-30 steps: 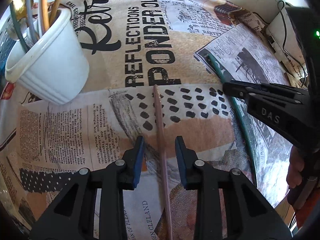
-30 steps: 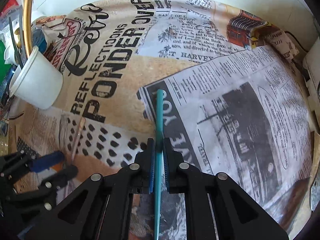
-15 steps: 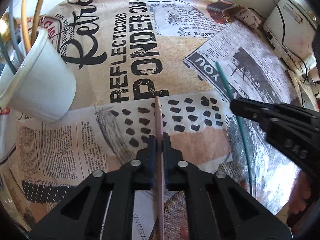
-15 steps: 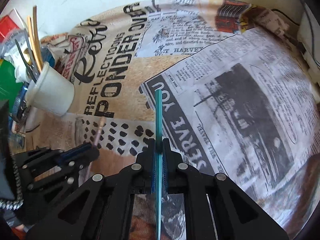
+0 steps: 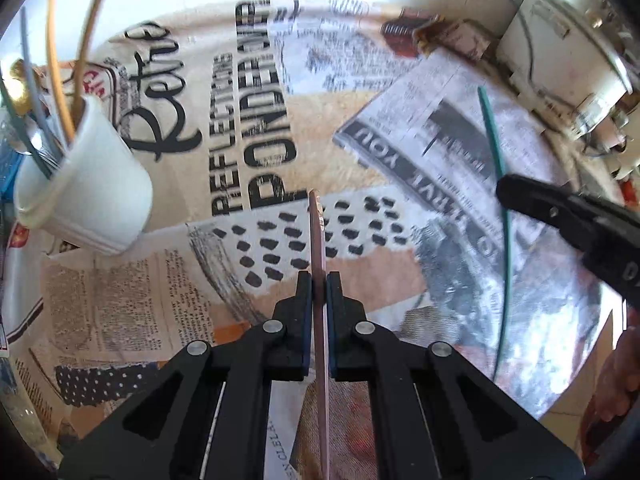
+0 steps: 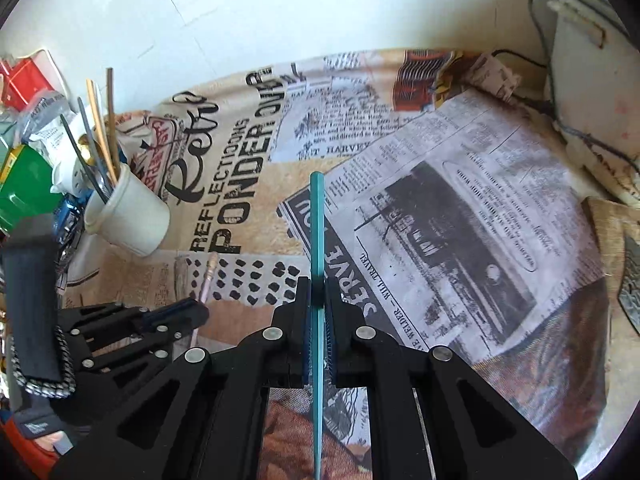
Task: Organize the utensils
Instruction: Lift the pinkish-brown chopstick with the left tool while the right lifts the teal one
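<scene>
- My left gripper (image 5: 318,280) had just closed on the pink chopstick (image 5: 316,236), lifting it
- My right gripper (image 6: 318,284) stayed clamped on the teal chopstick (image 6: 318,220)
- Both could go to the white cup (image 5: 92,196), ahead-left

Pink stick (image 5: 319,320) and teal stick (image 6: 317,320) rear ends cut off by bottom edge. Utensil lower ends hidden inside white cup (image 6: 128,216). Left-wrist view motion-blurred.

Right tool (image 6: 318,288) at bottom centre, jaws clamped on a teal stick (image 6: 317,240) pointing up the frame. Left tool (image 6: 176,314) at lower left, pink stick (image 6: 206,276) poking out beyond it. White cup (image 6: 130,216) with several sticks stands left of centre on the newsprint-covered counter (image 6: 460,208).
</scene>
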